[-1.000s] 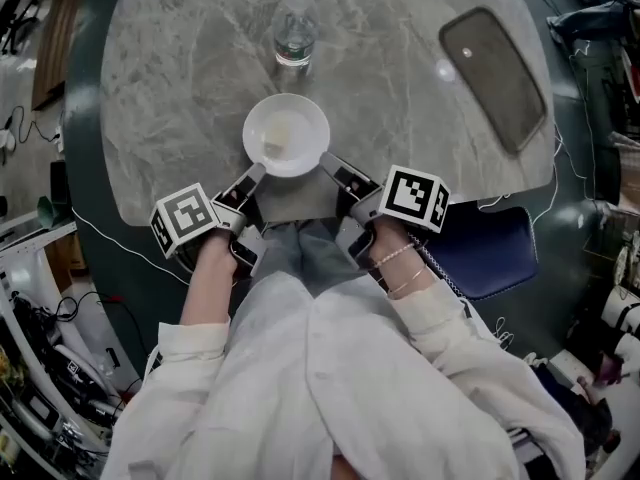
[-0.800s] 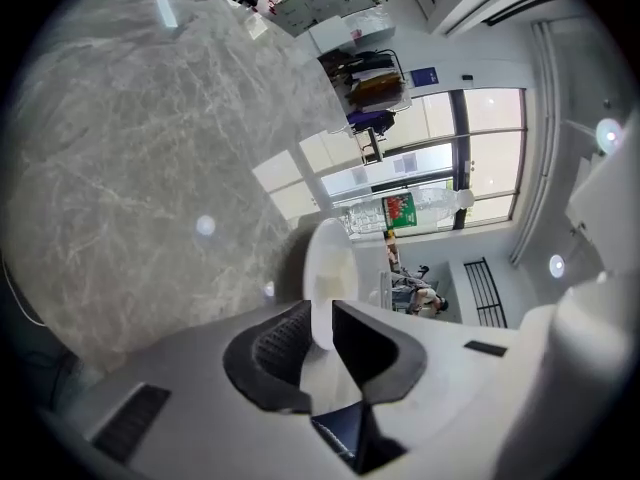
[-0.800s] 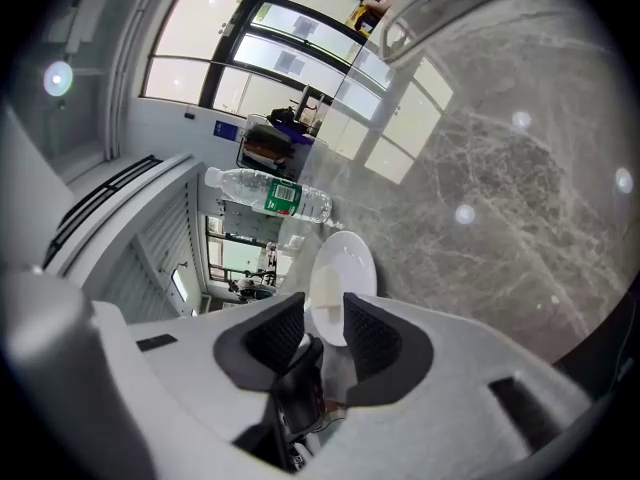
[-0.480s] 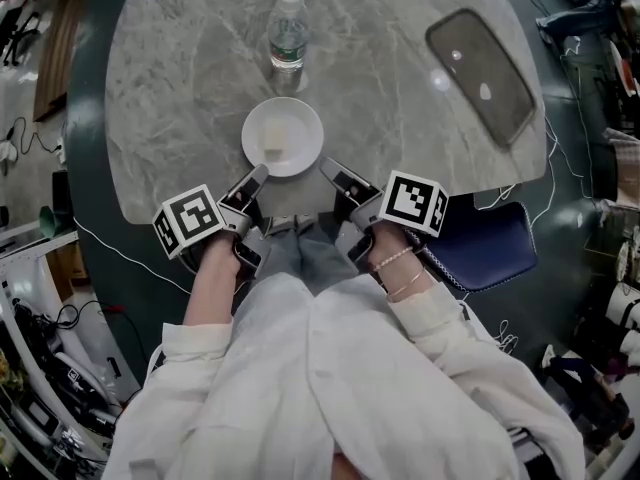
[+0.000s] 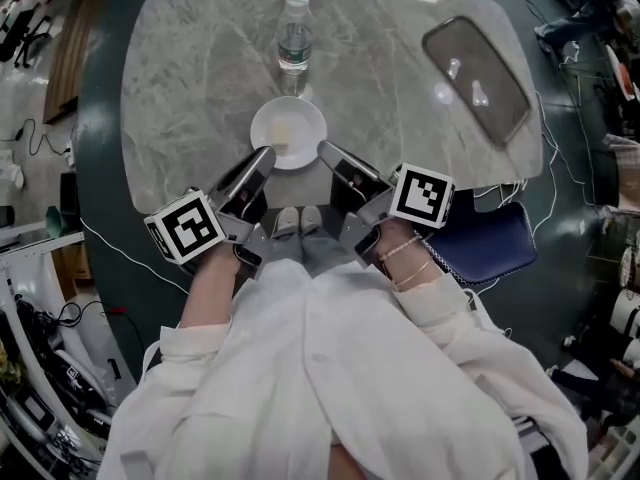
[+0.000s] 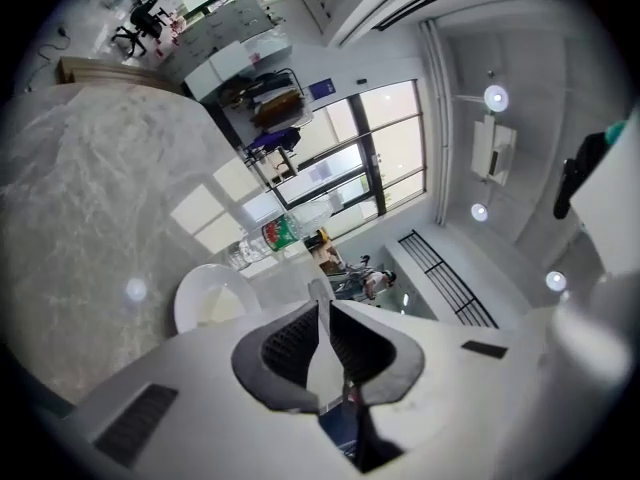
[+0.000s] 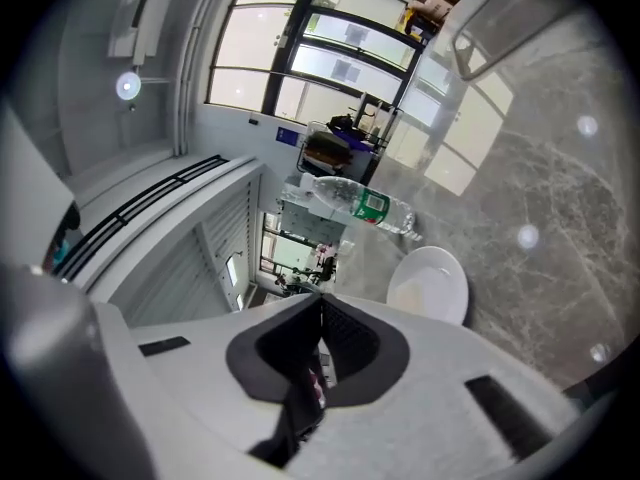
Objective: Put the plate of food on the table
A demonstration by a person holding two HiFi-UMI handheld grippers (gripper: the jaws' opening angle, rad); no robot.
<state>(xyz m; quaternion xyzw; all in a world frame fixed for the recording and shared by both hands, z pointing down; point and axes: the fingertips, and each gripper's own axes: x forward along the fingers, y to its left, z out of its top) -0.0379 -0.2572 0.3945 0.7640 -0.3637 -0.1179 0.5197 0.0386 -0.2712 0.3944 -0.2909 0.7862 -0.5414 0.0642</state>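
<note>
A small white plate (image 5: 288, 133) with a pale piece of food on it rests on the grey marble table (image 5: 190, 78), near its front edge. My left gripper (image 5: 266, 152) is shut and empty, its tip just off the plate's near-left rim. Off the near-right rim, my right gripper (image 5: 324, 148) is also shut and empty. In the left gripper view the plate (image 6: 208, 300) lies low and left of the closed jaws (image 6: 318, 290). In the right gripper view the plate (image 7: 432, 286) lies right of the closed jaws (image 7: 320, 298). Both grippers tilt upward.
A clear water bottle (image 5: 293, 40) with a green cap stands just behind the plate. A dark oblong tray (image 5: 476, 78) lies at the table's far right. A blue chair seat (image 5: 490, 248) sits to the right of the person. Cables run over the floor around the table.
Both grippers have come off the plate's rim, drawn back a little and tilted up. The plate now rests on the table by itself.
</note>
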